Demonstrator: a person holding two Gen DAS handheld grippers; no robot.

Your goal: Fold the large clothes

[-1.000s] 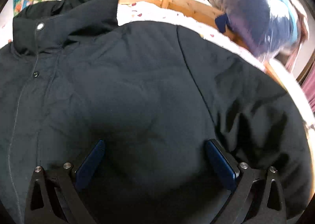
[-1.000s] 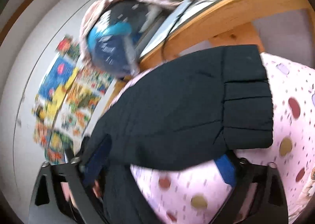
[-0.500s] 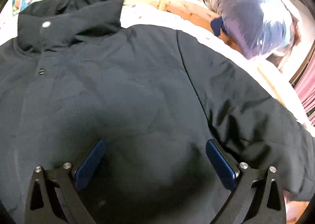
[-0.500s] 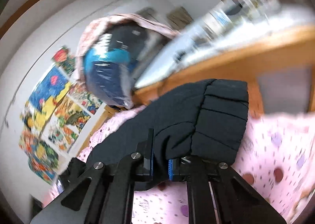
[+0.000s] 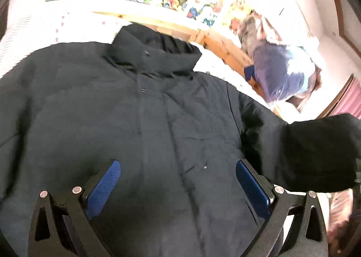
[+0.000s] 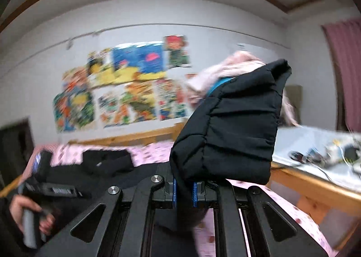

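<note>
1. I have the right tool [image 6: 183, 191] clamped tight on the cuff of the sleeve [image 6: 227, 135]; its jaws have just closed on the fabric, and the sleeve now stands up off the bed [image 6: 153, 151].
2. My left tool [image 5: 178, 187] hangs wide open over the front of the jacket [image 5: 135, 126], holding nothing; I cannot tell whether its blue pads [image 5: 103, 186] touch the cloth.
3. The jacket lies spread face up on the pink spotted bed, collar [image 5: 155, 54] toward the wooden headboard [image 5: 216, 38], one sleeve lifted at the right edge of the left view.
4. Risk, as I judge it: the padding is thick and slippery, and I grip only the cuff edge, so the sleeve could slide out mid-swing.
5. If I carry the sleeve across while nothing pins the body, the whole jacket may drag and bunch instead of creasing at the shoulder.
6. The views are blurred, so I could misjudge where the cuff lands.
7. Containers: a clear plastic bag [image 5: 279, 72] by the headboard holds something blue and dark, probably folded clothing; I cannot say more. The tabletop [image 6: 315, 144] beside the bed carries cables and small devices.
</note>
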